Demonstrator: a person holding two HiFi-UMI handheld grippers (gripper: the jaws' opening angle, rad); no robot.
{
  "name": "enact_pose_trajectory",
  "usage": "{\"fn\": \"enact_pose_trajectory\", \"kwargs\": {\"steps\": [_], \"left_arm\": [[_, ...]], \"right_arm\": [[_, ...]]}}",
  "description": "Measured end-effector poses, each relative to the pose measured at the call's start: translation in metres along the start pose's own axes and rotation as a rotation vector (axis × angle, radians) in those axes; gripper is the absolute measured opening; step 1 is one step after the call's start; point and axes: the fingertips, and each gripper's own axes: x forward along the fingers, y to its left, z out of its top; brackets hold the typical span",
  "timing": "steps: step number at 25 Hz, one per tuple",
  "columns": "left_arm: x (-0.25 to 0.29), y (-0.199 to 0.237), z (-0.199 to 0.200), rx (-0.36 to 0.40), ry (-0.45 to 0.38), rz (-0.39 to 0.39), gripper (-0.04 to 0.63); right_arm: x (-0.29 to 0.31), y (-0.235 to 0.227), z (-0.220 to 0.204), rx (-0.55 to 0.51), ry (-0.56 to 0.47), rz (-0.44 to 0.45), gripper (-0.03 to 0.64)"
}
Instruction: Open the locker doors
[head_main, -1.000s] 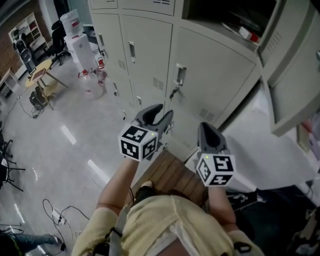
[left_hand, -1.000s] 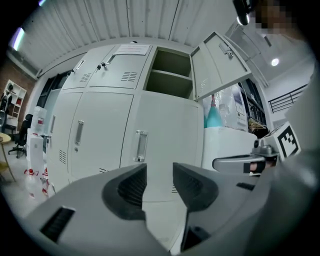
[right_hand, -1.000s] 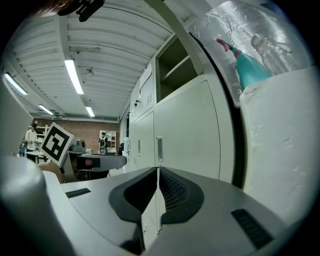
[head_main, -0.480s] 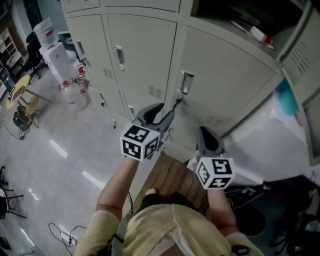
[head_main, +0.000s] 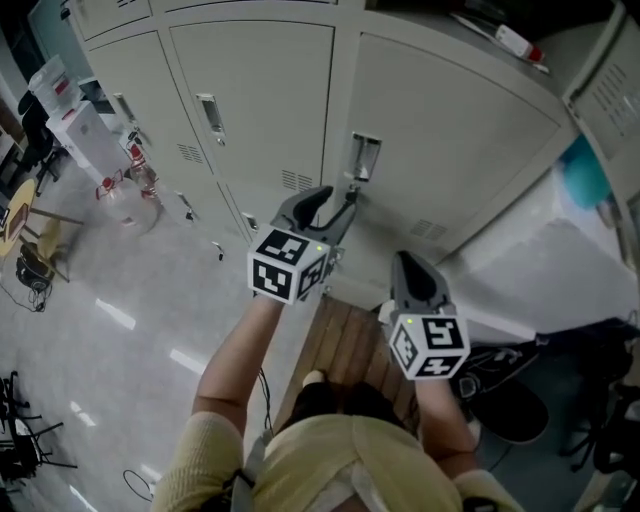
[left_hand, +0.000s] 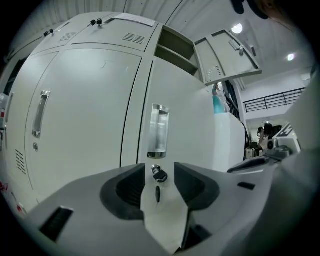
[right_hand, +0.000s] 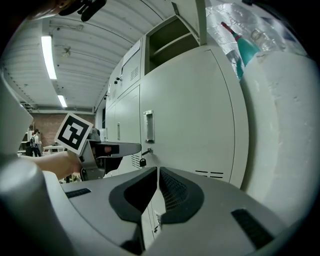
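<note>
A row of grey lockers fills the far side. The shut locker door (head_main: 450, 130) straight ahead has a recessed metal handle (head_main: 364, 157) with a key lock (head_main: 352, 186) just below it. My left gripper (head_main: 338, 197) is raised to that lock. Its jaws are opening, and in the left gripper view the key lock (left_hand: 159, 174) sits between them under the handle (left_hand: 159, 131), with the pads clear of it. My right gripper (head_main: 409, 264) hangs lower and to the right, shut and empty, a short way off the door (right_hand: 200, 115).
An upper locker door (head_main: 612, 85) stands open at top right. A white sack (head_main: 560, 260) leans beside the lockers, with a teal bottle (head_main: 585, 170) above it. A wooden platform (head_main: 345, 345) lies underfoot. A water dispenser (head_main: 75, 120) stands at far left, dark shoes (head_main: 510, 400) at right.
The left gripper has risen toward the lock under the handle and its jaws have spread wider. The view has shifted closer to the lockers. The right gripper has stayed low and shut.
</note>
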Motion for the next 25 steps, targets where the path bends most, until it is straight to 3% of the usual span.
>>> {"fn": "enact_pose_trajectory", "kwargs": {"steps": [11,25], "left_arm": [[0.028,-0.007,-0.019,-0.004,0.039,-0.086,0.164],[0.036,-0.014,-0.024,0.015,0.059,-0.18,0.163]], "right_arm": [[-0.002,-0.012,-0.018,0.045,0.03,-0.097,-0.006],[-0.003,-0.008,-0.02,0.056,0.035,-0.124,-0.006]]}}
